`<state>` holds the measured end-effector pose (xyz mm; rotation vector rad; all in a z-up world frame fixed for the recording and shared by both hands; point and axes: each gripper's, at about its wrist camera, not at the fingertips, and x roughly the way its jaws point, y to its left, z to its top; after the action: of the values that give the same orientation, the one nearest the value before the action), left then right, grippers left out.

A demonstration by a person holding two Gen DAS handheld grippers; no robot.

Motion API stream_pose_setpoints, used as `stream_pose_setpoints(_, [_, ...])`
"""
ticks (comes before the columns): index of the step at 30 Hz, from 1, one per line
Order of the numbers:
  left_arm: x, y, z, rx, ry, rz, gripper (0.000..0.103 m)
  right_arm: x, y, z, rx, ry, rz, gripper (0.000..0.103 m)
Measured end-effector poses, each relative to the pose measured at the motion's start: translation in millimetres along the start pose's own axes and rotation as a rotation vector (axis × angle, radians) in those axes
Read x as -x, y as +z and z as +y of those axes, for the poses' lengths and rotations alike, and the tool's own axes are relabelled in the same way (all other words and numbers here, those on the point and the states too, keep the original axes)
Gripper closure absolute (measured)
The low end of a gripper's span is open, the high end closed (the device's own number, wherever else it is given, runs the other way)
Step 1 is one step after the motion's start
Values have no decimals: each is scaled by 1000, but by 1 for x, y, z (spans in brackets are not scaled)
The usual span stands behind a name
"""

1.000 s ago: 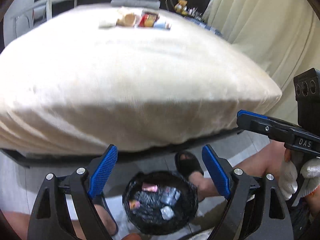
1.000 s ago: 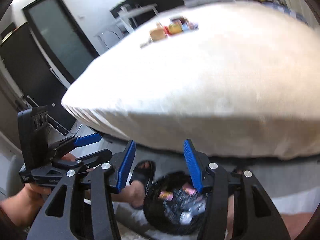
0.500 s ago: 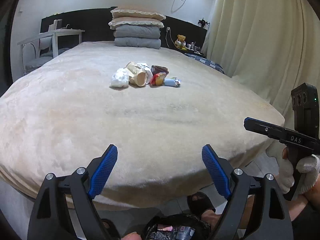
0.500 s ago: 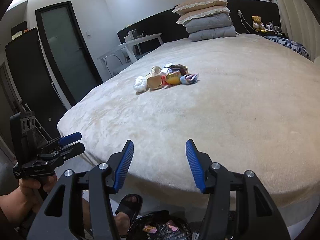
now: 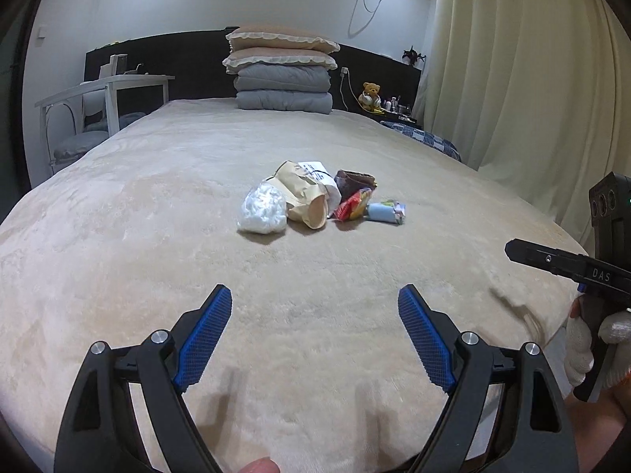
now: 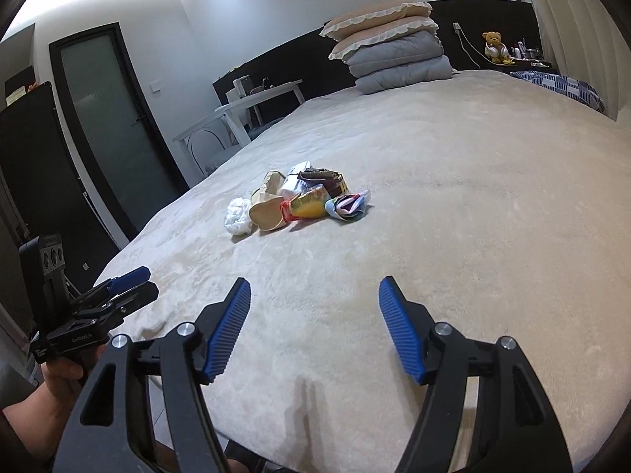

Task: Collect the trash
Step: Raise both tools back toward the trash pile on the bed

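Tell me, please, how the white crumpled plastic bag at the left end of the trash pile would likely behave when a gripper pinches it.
The white plastic bag looks thin and scrunched, so it would probably collapse between the pads. It seems light for its bulk. The film may be slippery, so a shallow pinch might slide off.

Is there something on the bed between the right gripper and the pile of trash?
No. In the right wrist view, only bare beige blanket lies between the open right gripper and the trash pile. The left wrist view agrees.

Plush matt bedspread (image 5: 315,276) (beige), glossy foil wrapper (image 5: 353,205).
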<state>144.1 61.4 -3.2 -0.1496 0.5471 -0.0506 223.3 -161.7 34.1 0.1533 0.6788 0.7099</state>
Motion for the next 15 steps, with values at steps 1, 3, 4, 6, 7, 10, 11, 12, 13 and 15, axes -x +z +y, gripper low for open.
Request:
stream_pose_setpoints(1, [-5, 3, 3, 9, -6, 1, 19, -5, 4, -2, 1, -2, 3, 34])
stream_pose_setpoints(3, [-13, 9, 7, 19, 0, -8, 19, -14, 10, -5, -7, 6, 2, 34])
stream_pose_setpoints(4, [-17, 12, 9, 22, -3, -10, 19, -18, 14, -7, -11, 5, 1, 34])
stream_pose_setpoints(6, [-25, 17, 12, 31, -1, -14, 19, -27, 21, -11, -17, 2, 1, 33])
stream_pose_setpoints(7, [-30, 20, 15, 39, 0, -13, 19, -29, 25, -12, -20, 4, 0, 32])
stream_pose_setpoints(10, [-40, 28, 21, 66, 5, -13, 19, -38, 35, -16, -29, 9, -11, 13])
stream_pose_setpoints(11, [-43, 31, 23, 72, 8, -15, 19, -40, 38, -17, -40, 21, -18, 13])
stream_pose_setpoints(12, [-46, 34, 24, 75, 12, -19, 19, -44, 42, -19, -46, 29, -20, 13])
stream_pose_setpoints(13, [-48, 36, 25, 78, 12, -20, 19, -47, 45, -20, -46, 30, -21, 13])
stream_pose_setpoints(15, [-55, 41, 28, 81, 12, -22, 19, -55, 51, -22, -45, 27, -13, 12])
